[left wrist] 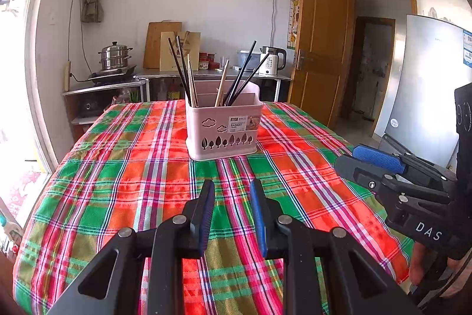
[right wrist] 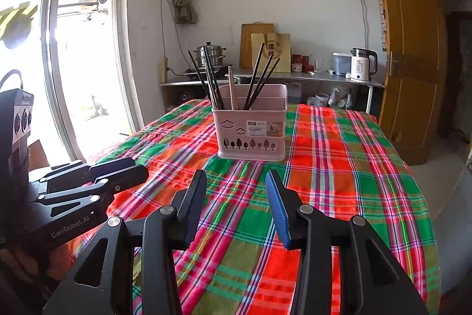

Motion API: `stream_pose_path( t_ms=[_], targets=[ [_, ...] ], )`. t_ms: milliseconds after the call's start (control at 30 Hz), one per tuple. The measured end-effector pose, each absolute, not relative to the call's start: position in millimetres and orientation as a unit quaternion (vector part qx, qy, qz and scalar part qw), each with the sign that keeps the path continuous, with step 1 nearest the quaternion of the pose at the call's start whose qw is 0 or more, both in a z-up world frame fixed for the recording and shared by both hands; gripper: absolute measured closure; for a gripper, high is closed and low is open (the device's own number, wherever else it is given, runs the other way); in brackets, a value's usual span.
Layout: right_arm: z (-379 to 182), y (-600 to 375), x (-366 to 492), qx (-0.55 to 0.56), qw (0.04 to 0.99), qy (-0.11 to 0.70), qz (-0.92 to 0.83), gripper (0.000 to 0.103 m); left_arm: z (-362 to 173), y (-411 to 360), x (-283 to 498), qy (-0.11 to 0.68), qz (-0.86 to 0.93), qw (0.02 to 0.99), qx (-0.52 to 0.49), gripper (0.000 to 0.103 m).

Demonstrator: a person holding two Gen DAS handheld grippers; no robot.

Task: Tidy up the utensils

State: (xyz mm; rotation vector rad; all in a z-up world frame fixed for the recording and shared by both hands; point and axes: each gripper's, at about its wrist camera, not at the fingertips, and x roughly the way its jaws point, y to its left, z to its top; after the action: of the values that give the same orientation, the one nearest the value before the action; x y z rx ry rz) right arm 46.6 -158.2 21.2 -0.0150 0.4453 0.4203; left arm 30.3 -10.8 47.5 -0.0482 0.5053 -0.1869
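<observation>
A pink plastic utensil basket [left wrist: 223,128] stands on the plaid tablecloth [left wrist: 147,167], also in the right wrist view [right wrist: 252,132]. Black chopsticks [left wrist: 239,76] and pale wooden chopsticks [left wrist: 221,84] stand upright in it, leaning to both sides [right wrist: 259,76]. My left gripper [left wrist: 231,188] is open and empty, held above the cloth in front of the basket. My right gripper [right wrist: 236,182] is open and empty, also short of the basket. Each gripper shows in the other's view: the right at the right edge [left wrist: 371,164], the left at the left edge [right wrist: 124,170].
Behind the table a steel counter [right wrist: 295,77] holds a steamer pot [right wrist: 210,53], cutting boards, jars and a white kettle [right wrist: 361,64]. A wooden door [right wrist: 413,55] stands open at the right, a large window [right wrist: 59,49] at the left, a fridge [left wrist: 424,84] far right.
</observation>
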Motion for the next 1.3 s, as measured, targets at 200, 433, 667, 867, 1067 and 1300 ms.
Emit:
stream_pose_path(
  t_ms=[200,433,667,867,1067,1300],
  targets=[
    [14.9,-156.1,43.4,-0.008,0.953,0.224,0.206,0.060,43.3,-7.9,32.3,0.251,-0.088,0.964,-0.029,0.079],
    [10.1,-154.2,45.0,-0.010,0.951,0.230,0.205,0.060,38.3,-5.8,36.0,0.255,-0.079,0.963,-0.030,0.079],
    [9.3,-154.5,46.3,-0.011,0.951,0.232,0.204,0.060,38.5,-6.7,36.4,0.254,-0.079,0.964,-0.029,0.079],
    [9.2,-153.8,45.6,-0.011,0.951,0.232,0.205,0.060,38.2,-7.9,35.2,0.251,-0.077,0.965,-0.026,0.079],
    [8.8,-153.1,44.7,-0.011,0.951,0.232,0.206,0.060,38.5,-7.3,34.6,0.251,-0.075,0.965,-0.026,0.079],
    [9.1,-152.5,44.6,-0.012,0.950,0.233,0.207,0.060,37.9,-6.9,34.4,0.254,-0.076,0.964,-0.028,0.079]
  ],
)
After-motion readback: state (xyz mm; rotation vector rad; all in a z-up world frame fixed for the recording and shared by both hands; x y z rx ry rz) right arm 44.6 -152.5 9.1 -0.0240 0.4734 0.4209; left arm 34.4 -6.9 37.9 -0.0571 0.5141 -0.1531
